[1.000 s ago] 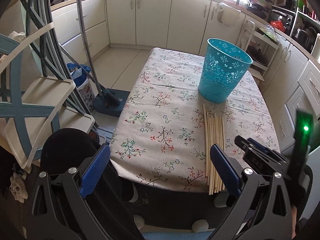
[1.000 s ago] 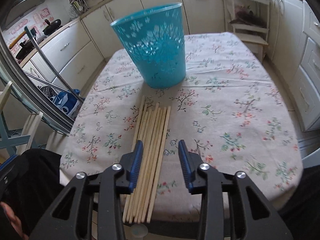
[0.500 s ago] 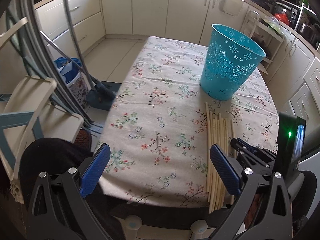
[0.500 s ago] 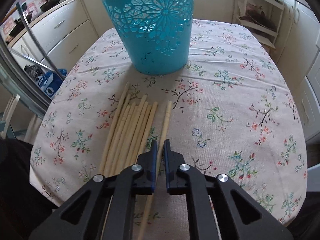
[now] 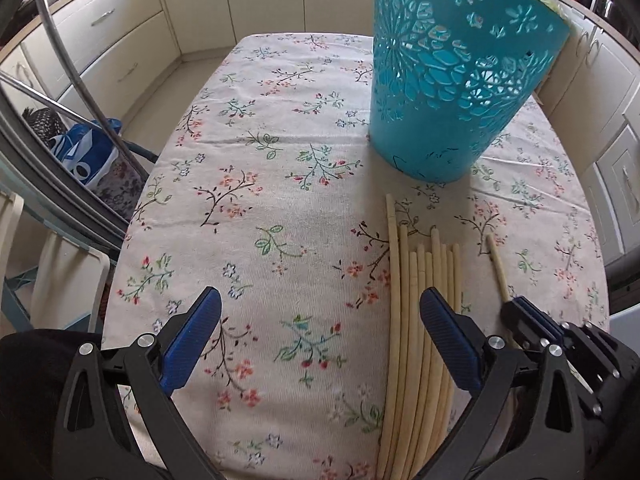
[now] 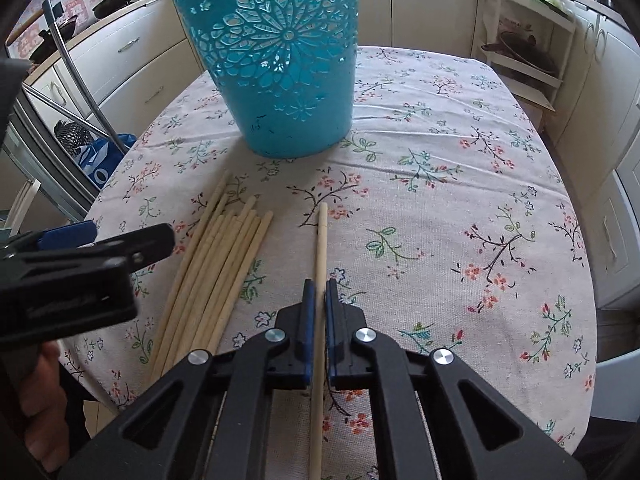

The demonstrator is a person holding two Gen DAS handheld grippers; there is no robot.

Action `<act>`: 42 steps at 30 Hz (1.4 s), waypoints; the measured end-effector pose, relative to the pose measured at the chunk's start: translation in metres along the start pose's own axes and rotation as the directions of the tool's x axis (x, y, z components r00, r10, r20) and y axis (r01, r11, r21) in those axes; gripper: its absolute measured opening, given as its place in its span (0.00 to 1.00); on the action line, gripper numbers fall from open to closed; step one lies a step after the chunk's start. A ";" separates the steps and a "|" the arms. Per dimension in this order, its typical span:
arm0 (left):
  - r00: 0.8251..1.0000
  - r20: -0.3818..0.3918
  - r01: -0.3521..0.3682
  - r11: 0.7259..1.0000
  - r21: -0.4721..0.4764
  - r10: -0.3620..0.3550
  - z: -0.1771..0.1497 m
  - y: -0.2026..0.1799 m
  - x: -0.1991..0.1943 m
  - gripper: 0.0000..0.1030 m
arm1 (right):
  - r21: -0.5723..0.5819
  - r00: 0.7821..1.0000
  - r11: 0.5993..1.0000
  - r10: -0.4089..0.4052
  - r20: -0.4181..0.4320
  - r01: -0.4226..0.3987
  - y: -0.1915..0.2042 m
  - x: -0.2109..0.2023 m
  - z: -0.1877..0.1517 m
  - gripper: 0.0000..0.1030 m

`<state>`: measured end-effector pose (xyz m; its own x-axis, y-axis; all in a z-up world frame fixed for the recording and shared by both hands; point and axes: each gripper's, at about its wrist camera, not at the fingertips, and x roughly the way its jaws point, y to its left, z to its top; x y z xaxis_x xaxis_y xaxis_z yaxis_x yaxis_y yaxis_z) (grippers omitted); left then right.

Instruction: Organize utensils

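Observation:
A turquoise cut-out plastic basket (image 5: 448, 76) stands upright on the floral tablecloth; it also shows in the right wrist view (image 6: 280, 60). Several pale wooden chopsticks (image 5: 420, 320) lie side by side in front of it, also in the right wrist view (image 6: 216, 264). My right gripper (image 6: 318, 292) is shut on a single chopstick (image 6: 320, 248), apart from the bundle to its right and pointing at the basket. That chopstick (image 5: 497, 264) and the right gripper (image 5: 520, 312) show in the left wrist view. My left gripper (image 5: 318, 320) is open and empty, low over the table left of the bundle.
The table (image 5: 260, 140) carries the floral cloth. Cream kitchen cabinets (image 5: 120, 40) run behind and to the right. A blue bag (image 5: 84, 156) and metal tubes (image 5: 80, 92) are on the floor at the left. An open white shelf unit (image 6: 524, 48) stands at the far right.
My right gripper closed on one chopstick and drew it to the right, away from the bundle. My left gripper moved forward over the table, closer to the basket, still open.

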<state>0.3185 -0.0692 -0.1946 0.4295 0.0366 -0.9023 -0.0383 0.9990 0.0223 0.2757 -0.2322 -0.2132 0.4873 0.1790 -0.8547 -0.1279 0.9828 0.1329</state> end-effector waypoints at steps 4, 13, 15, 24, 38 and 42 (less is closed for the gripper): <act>0.999 -0.012 -0.034 0.999 0.012 0.034 0.004 -0.005 0.012 0.91 | 0.021 0.999 0.999 0.033 0.001 -0.034 -0.005 0.000 0.000 0.05; 0.997 -0.029 -0.068 0.998 0.018 0.068 0.011 -0.007 0.030 0.88 | 0.006 0.999 0.999 0.035 0.006 -0.035 -0.002 0.001 0.000 0.06; 0.997 -0.020 -0.079 0.996 0.033 0.080 0.012 -0.010 0.031 0.88 | 0.000 0.999 0.999 0.032 0.007 -0.032 -0.002 0.001 0.000 0.06; 0.999 0.038 0.019 0.997 0.073 -0.022 0.021 -0.020 0.031 0.46 | -0.086 0.999 0.996 -0.036 0.018 0.037 0.010 0.006 0.004 0.06; 0.906 0.235 0.348 0.936 0.063 -0.352 0.043 0.016 -0.074 0.05 | 0.140 0.990 0.980 0.138 0.022 -0.140 -0.023 0.009 0.005 0.06; 0.830 0.365 0.421 0.903 0.087 -0.422 0.072 0.020 -0.126 0.05 | 0.174 0.986 0.971 0.163 0.024 -0.165 -0.028 0.009 0.004 0.06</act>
<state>0.3284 -0.0517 -0.0494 0.7017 -0.3820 -0.6014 0.2249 0.9197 -0.3218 0.2876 -0.2578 -0.2228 0.4801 0.3381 -0.8095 -0.0539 0.9324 0.3575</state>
